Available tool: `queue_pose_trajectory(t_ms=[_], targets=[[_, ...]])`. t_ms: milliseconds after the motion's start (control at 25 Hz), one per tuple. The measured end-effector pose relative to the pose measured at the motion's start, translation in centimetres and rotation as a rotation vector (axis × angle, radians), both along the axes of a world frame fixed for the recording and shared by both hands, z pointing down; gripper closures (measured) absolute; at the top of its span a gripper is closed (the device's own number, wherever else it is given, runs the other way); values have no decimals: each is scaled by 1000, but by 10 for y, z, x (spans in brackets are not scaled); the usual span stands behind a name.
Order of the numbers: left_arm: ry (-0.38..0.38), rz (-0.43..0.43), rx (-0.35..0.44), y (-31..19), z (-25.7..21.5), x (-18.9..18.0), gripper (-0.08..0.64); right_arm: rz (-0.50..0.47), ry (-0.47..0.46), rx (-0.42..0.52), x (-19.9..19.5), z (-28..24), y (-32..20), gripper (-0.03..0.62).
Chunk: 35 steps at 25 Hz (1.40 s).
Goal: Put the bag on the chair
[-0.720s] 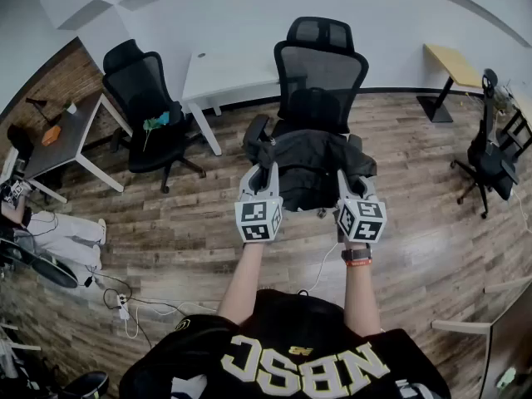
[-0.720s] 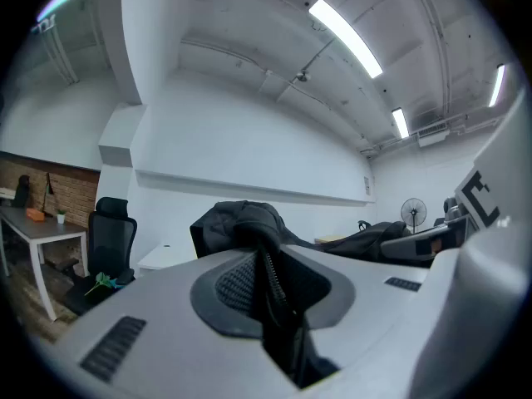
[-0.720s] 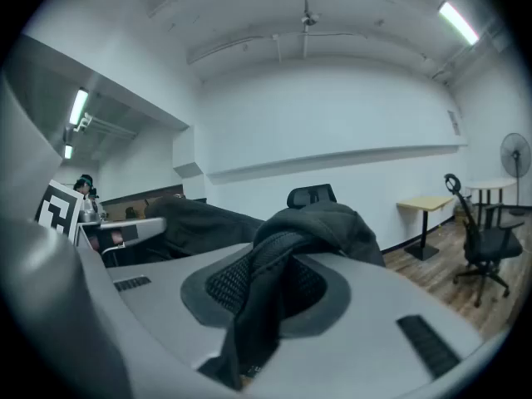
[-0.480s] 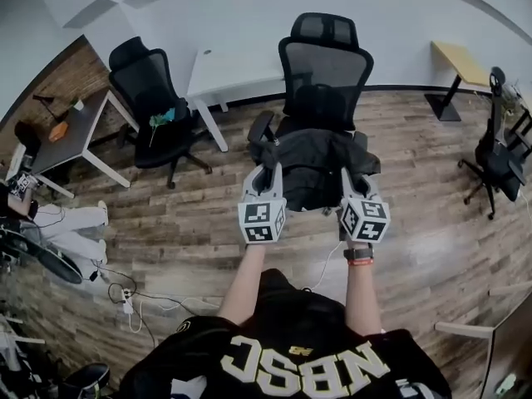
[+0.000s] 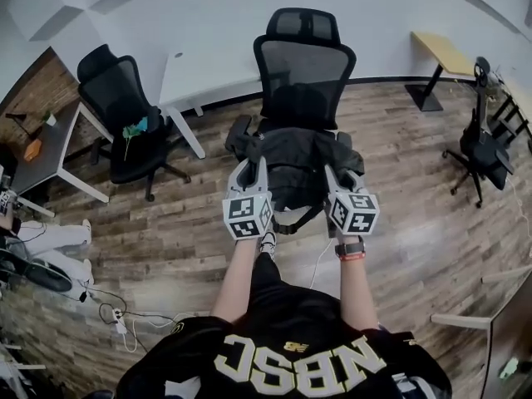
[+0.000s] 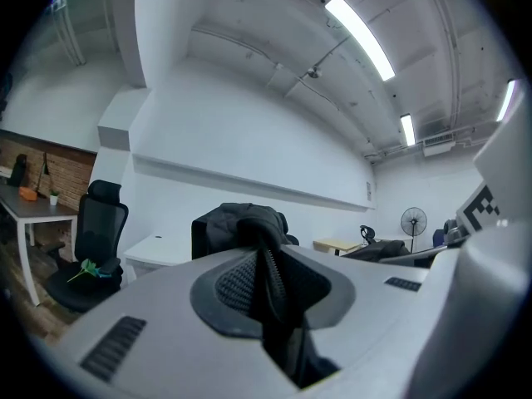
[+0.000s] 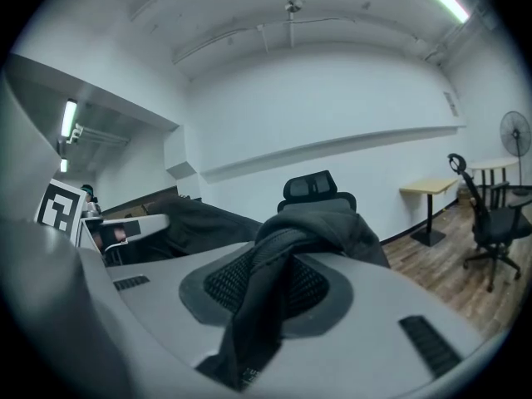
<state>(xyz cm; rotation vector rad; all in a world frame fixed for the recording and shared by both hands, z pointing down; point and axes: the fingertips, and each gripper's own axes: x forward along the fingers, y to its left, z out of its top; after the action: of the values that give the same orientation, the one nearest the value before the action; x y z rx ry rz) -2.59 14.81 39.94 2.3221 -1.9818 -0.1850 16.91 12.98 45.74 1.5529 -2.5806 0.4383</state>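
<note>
The bag (image 5: pixel 299 163), black and soft-sided, hangs between our two grippers, and each one is clamped on it. In the left gripper view, the left gripper (image 5: pixel 250 169) has its jaws pressed onto a fold of black fabric with a zipper line running along it. The cloth rises from between the mesh pads (image 6: pixel 237 285) and falls away behind them. The right gripper (image 5: pixel 336 175) pinches a thicker fold on the bag's other side, its jaws only as far apart as the cloth makes them.

From the head view, we hold the bag by its near corners, the grippers level with one another. A strap (image 5: pixel 291 223) loops down below the bag's near edge. The bag is at the black mesh-backed office chair (image 5: pixel 303 65), covering the seat between the armrests (whether it rests on the seat or hangs just above it we cannot tell). A wristwatch (image 5: pixel 352 251) sits on our right wrist.

Further out, on the wood-plank floor (image 5: pixel 399 198), a second black office chair (image 5: pixel 120 98) stands to the left with a green object (image 5: pixel 133 129) on its seat, beside a white desk (image 5: pixel 195 73). A wooden-topped table (image 5: pixel 445 50) stands by the wall at the far right.
</note>
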Motion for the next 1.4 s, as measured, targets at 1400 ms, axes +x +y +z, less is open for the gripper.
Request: queue_pose_trajectory(t_ms=[1400], targets=[[66,210,-84,-329,28,-85,488,173,-101,-78,-89,9,-302,489]])
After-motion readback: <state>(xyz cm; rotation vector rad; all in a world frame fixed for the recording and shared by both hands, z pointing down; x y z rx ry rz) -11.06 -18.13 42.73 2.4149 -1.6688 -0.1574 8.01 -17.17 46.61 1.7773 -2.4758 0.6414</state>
